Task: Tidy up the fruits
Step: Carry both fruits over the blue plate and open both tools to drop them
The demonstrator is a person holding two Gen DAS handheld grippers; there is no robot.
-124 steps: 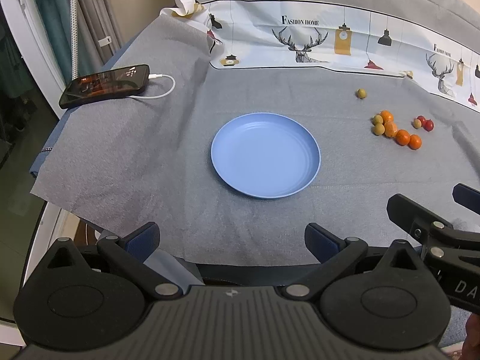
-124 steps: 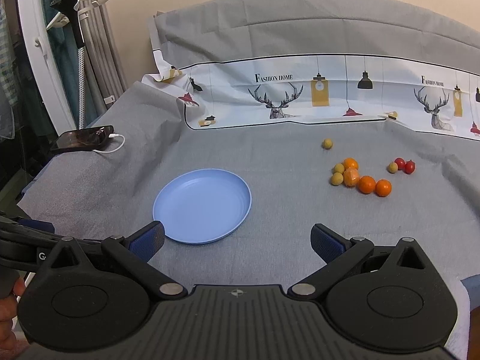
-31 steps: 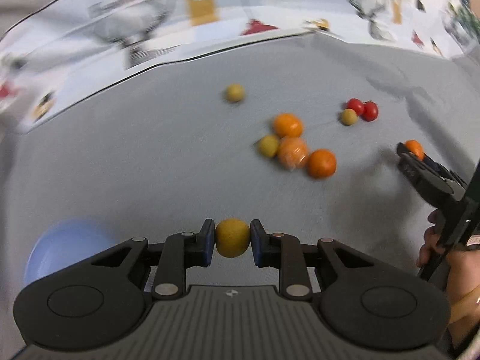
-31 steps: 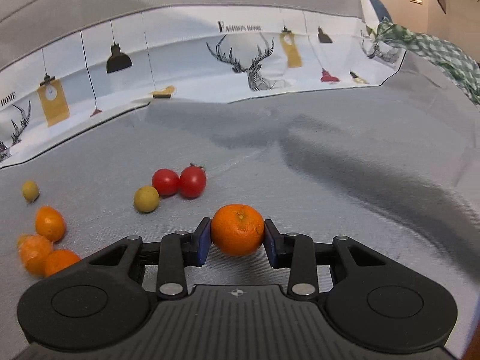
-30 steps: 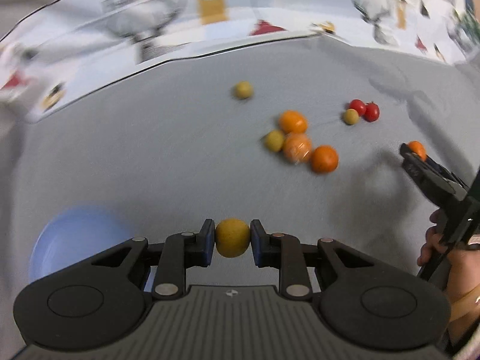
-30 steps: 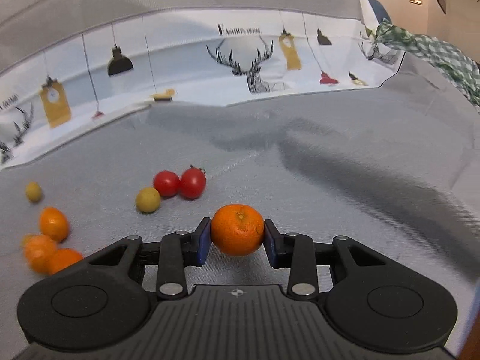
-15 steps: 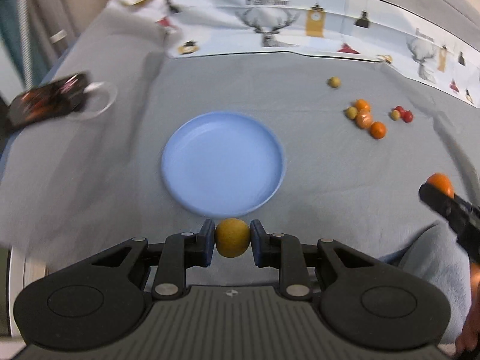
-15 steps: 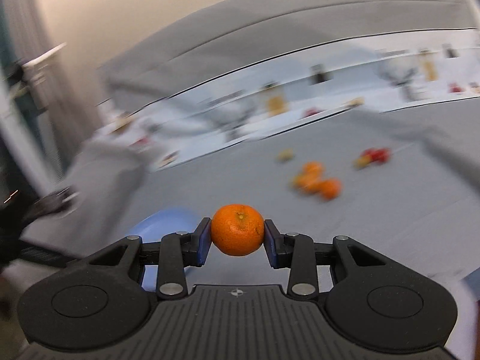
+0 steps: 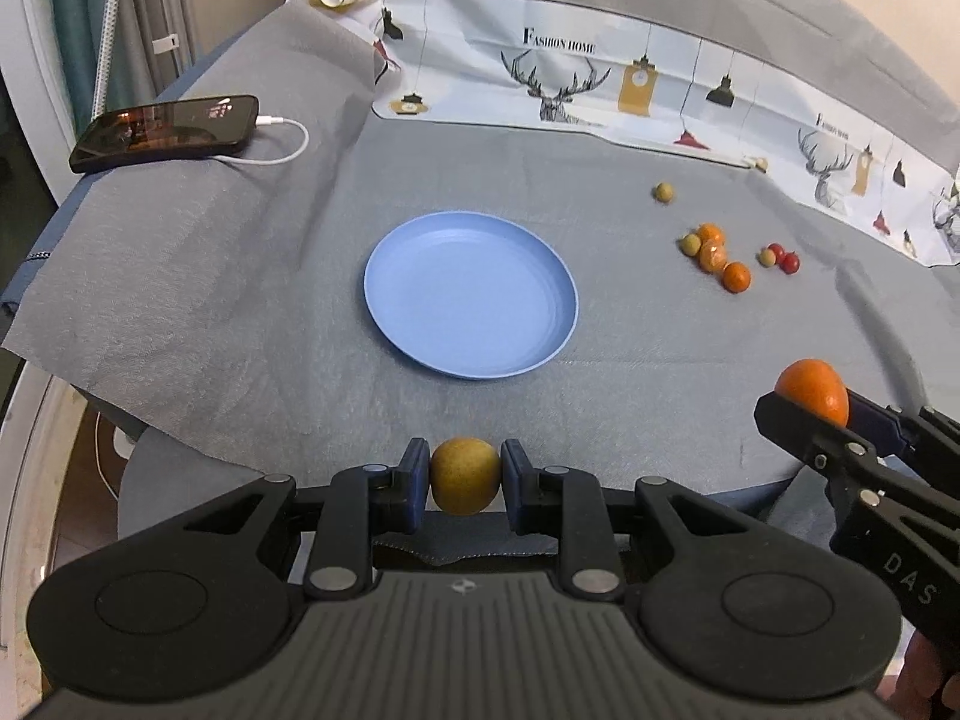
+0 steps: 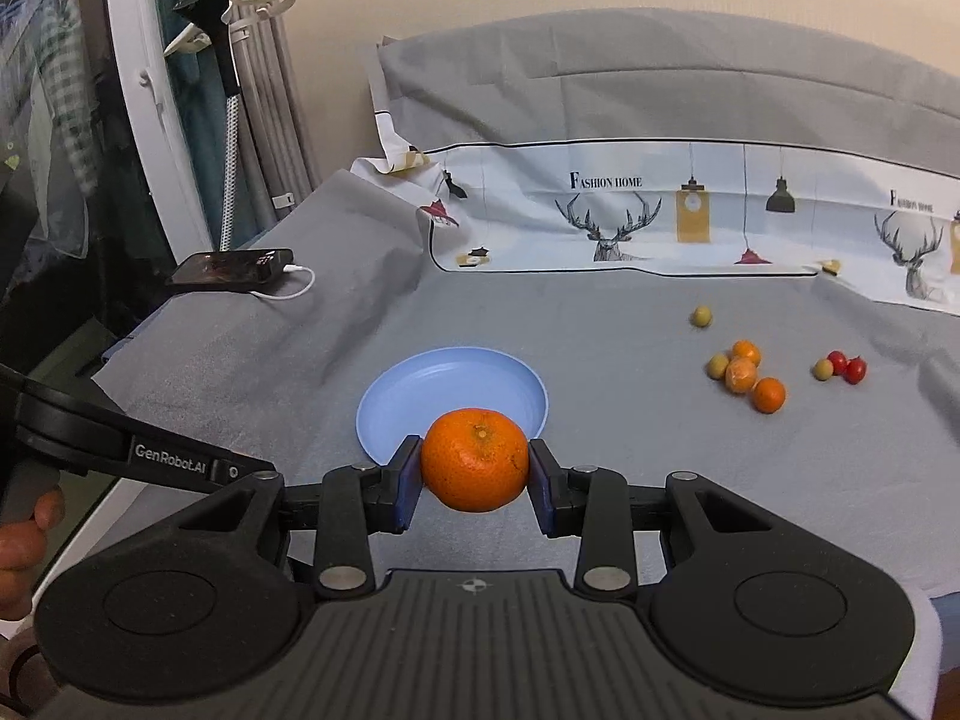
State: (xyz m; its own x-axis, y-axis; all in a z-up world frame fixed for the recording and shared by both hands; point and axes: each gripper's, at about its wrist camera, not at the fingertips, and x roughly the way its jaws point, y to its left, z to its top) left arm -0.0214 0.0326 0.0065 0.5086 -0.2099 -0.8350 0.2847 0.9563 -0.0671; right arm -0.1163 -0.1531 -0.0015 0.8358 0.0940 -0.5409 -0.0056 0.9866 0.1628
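Note:
My left gripper is shut on a small yellow-green fruit, held in the air near the front edge of the grey cloth, short of the blue plate. My right gripper is shut on an orange mandarin, in front of the same plate; in the left wrist view that mandarin shows at the right. The plate has nothing on it. Loose fruit lies at the far right: several mandarins, yellow-green fruits and two red tomatoes.
A black phone on a white charging cable lies at the cloth's far left corner. A printed white cloth runs along the back. The cloth's front-left edge drops off over the floor. A person's hand grips the left gripper's handle.
Both grippers have pulled back from the fruit cluster, up and to the left, each carrying its fruit. The plate and phone have come into view and the cluster now lies far off.

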